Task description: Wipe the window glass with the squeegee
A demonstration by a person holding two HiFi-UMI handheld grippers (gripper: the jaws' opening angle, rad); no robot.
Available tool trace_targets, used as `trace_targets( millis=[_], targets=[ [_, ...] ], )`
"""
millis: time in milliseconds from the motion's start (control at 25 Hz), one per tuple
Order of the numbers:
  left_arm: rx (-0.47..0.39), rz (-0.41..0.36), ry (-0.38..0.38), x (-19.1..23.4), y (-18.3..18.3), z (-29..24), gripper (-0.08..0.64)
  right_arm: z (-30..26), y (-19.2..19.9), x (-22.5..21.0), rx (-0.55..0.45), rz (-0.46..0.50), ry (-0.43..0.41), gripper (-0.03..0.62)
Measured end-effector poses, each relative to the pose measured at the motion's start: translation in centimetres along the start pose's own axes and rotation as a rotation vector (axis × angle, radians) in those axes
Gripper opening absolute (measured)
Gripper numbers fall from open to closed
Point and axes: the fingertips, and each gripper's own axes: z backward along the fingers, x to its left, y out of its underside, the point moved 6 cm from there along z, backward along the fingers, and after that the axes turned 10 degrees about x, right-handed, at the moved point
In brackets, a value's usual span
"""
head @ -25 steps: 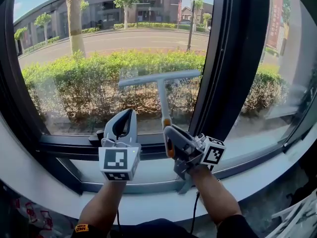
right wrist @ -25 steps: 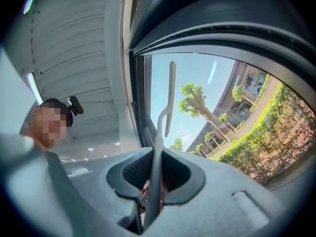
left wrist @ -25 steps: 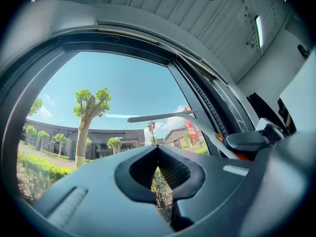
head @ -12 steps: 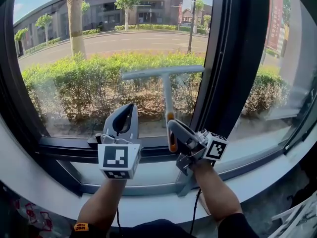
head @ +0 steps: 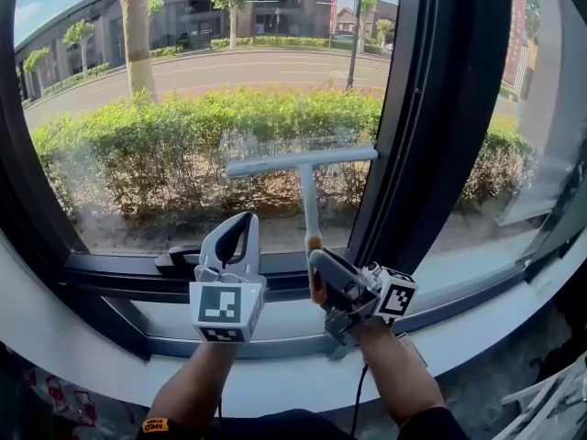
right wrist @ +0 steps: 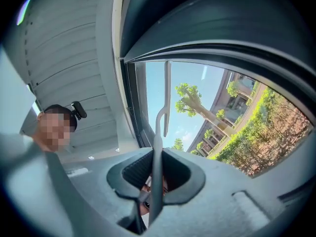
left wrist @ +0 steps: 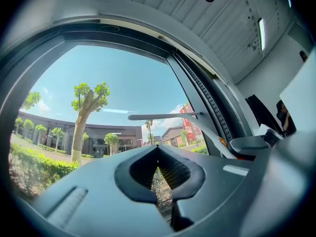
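Squeegee stroke in hand, low on the pane.
Nearest, right gripper (head: 318, 273) fingers pinch the squeegee (head: 303, 161) handle. Just left of them, left gripper (head: 240, 223) fingers are pressed together on nothing, idle. Shaft runs up beyond the right fingers to the blade, which looks laid against the window glass (head: 138, 126), its right end near the black frame (head: 431, 108). Hedge (head: 110, 154) outside. Next move likely calls for even pressure and a level blade.

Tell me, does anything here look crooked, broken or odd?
Nothing looks broken or spilled. The squeegee held in the right gripper is slightly tilted, with its blade's left end lower than the right. The window glass looks hazy and streaked towards its left side.
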Motion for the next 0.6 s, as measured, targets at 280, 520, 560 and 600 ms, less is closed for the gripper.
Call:
trace_targets(
  millis=[280,520,560,600],
  targets=[
    [0.057,0.024,0.007,-0.5,3.6,-0.8,0.014,1.5,3.2,-1.5,0.002,-0.06,0.01,0.048],
    [0.106,0.043,0.016,-1.1,6.8,-1.0,0.014,2.6,6.1,-2.5,-0.001,-0.122,0.022,0.048],
    [0.114,0.057,0.019,-1.3,7.2,-0.9,0.014,2.8,6.7,-2.6,0.0,-0.134,0.028,0.048],
    [0.121,0.071,0.021,-1.5,7.5,-0.9,0.014,3.1,7.2,-2.8,0.001,-0.145,0.033,0.048]
  ],
)
